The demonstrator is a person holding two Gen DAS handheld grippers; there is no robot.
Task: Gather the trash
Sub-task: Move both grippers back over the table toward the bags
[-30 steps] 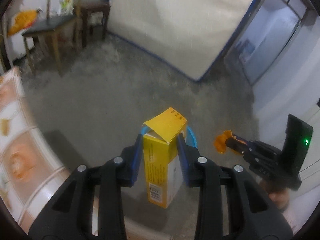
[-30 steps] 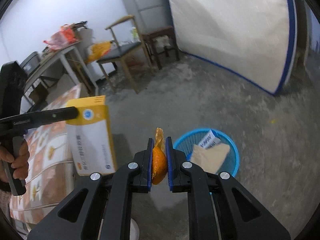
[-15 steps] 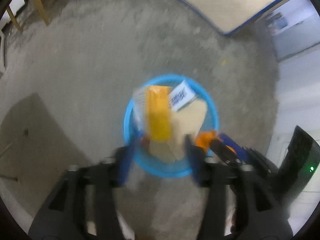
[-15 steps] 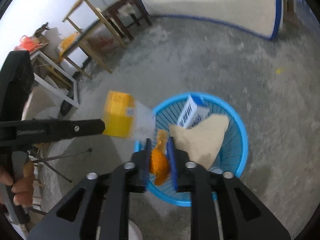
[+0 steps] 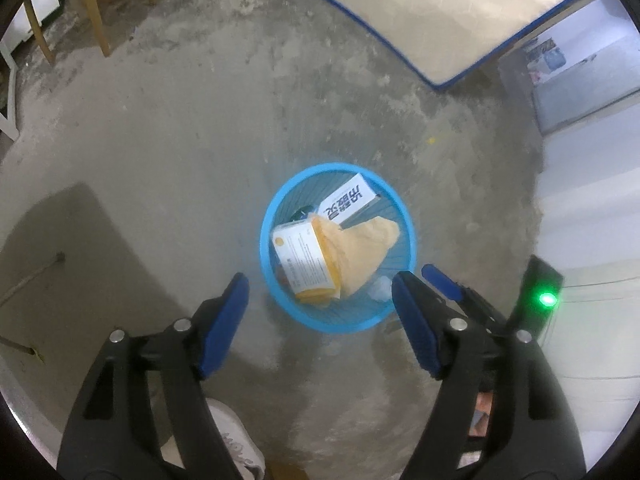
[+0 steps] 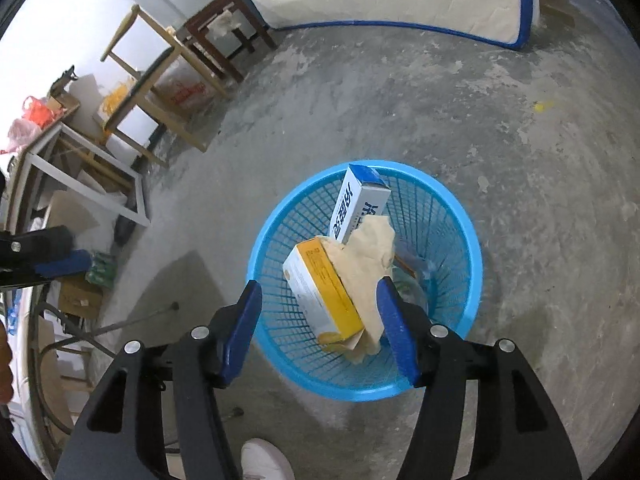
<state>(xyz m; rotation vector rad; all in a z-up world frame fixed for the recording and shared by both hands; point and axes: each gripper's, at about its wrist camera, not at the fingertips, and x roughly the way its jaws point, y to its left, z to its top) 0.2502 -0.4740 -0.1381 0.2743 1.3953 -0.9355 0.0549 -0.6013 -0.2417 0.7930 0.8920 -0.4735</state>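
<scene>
From the left wrist view, the blue basket (image 5: 338,248) stands on the concrete floor (image 5: 160,140), directly below both tools, which I judge is why the hands point steeply down: trash let go here falls inside. The yellow box (image 5: 306,264) lies tilted in the basket, leaning on a beige paper bag (image 5: 364,252), with a white and blue carton (image 5: 350,202) propped against the far wall. The left gripper (image 5: 320,316) has just been opening; its jaws stand wide apart and nothing is between them (the basket only shows through the gap). Just beside its right finger the tip of the other tool shows.

From the right wrist view, the same basket (image 6: 476,264) fills the middle. The right gripper (image 6: 318,328) has also just been opening, and its blue pads (image 6: 394,332) grip nothing; the box and bag lie below them inside the basket. The orange piece cannot be made out with certainty among the trash. A white shoe (image 6: 266,460) is at the bottom edge.
</scene>
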